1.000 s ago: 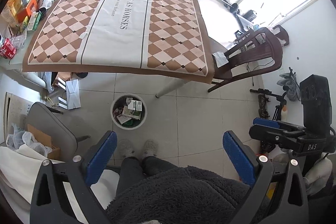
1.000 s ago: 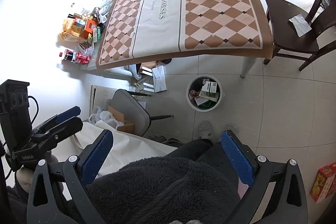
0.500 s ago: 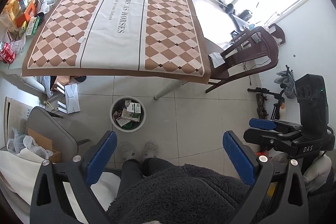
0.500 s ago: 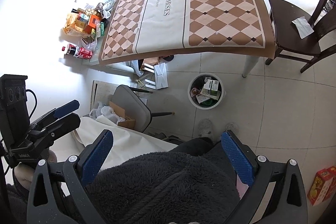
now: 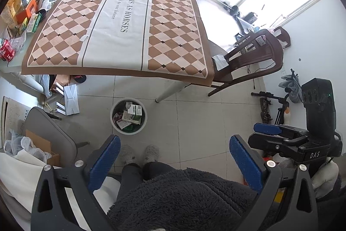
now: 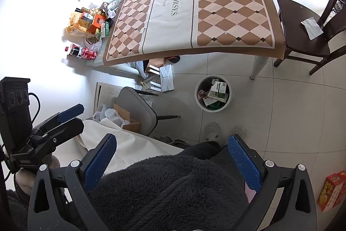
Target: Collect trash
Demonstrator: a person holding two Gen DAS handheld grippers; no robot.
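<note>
I read "TAKE DREAMS AS HORSES" on the white centre stripe of the brown checkered tablecloth (image 5: pixel 121 14), smaller script beside it illegible. The black right gripper (image 5: pixel 268 129) body bore "DAS".

Glossy pale floor tiles (image 5: pixel 194 114), a matt printed cloth (image 5: pixel 121 25) over the table, a dark polished wooden chair (image 6: pixel 302 36), fuzzy charcoal fleece (image 6: pixel 164 187) bottom centre.

You raised both cameras slightly; table (image 5: pixel 121 21) and trash bin (image 5: pixel 128 116) sit a little smaller, farther off, right gripper (image 5: pixel 268 129) shifted up in left view
</note>
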